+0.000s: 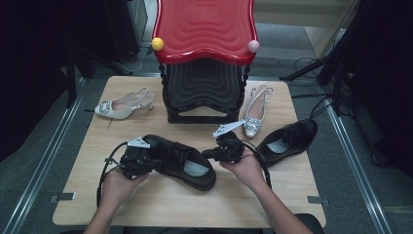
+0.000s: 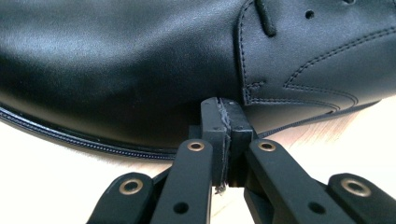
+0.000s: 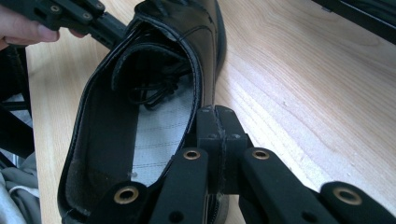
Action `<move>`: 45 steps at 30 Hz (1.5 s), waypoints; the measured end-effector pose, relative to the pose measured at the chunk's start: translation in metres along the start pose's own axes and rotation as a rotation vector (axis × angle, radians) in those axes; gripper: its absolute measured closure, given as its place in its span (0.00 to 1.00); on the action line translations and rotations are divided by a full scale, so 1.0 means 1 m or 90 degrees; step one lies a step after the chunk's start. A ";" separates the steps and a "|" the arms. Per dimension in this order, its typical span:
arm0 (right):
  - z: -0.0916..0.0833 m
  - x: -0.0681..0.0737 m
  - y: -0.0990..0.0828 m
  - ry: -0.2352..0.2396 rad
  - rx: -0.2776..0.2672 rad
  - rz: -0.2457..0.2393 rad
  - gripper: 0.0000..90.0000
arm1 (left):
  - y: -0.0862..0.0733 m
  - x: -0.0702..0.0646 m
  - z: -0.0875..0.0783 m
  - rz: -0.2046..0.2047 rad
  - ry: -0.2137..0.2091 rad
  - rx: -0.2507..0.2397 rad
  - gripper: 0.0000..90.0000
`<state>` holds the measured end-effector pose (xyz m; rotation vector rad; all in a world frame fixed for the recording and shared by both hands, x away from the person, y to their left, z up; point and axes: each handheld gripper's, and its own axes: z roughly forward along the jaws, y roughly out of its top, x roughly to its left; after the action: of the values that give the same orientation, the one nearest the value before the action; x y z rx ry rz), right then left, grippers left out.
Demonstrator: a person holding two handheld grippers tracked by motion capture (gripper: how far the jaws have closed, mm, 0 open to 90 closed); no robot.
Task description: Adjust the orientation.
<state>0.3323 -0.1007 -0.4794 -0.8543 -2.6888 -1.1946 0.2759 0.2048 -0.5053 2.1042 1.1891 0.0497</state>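
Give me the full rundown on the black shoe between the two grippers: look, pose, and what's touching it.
The black shoe is a glossy, leather-looking lace-up with stitched seams, a welted sole edge and a pale grey insole. It sits upright on its sole on the wooden table, lying diagonally. The left gripper, jaws shut, has its tips against the smooth toe side just above the welt. The right gripper, also shut, has its tips at the rim of the heel opening. Loose laces lie tucked inside.

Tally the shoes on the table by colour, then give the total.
Black lace-up shoes: 2, the near black shoe at the grippers and the far black shoe on the right.
Pale slingback heels: 2, the left heel and the right heel.
Total: 4 shoes.
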 end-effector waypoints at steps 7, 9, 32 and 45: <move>-0.003 0.006 -0.006 -0.001 0.005 0.003 1.00 | 0.008 -0.001 0.007 0.012 -0.002 0.000 1.00; -0.002 0.008 -0.008 0.000 0.005 0.001 1.00 | 0.010 -0.001 0.008 0.016 -0.001 0.003 1.00; 0.001 0.029 -0.023 0.021 0.016 0.009 1.00 | 0.031 0.003 0.028 0.032 -0.020 -0.017 1.00; -0.028 0.009 -0.031 -0.045 -0.043 0.018 0.77 | 0.033 0.018 0.012 0.000 -0.035 -0.008 0.67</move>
<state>0.3044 -0.1329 -0.4779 -0.9591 -2.6947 -1.2795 0.3150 0.2008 -0.5000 2.0819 1.1544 -0.0011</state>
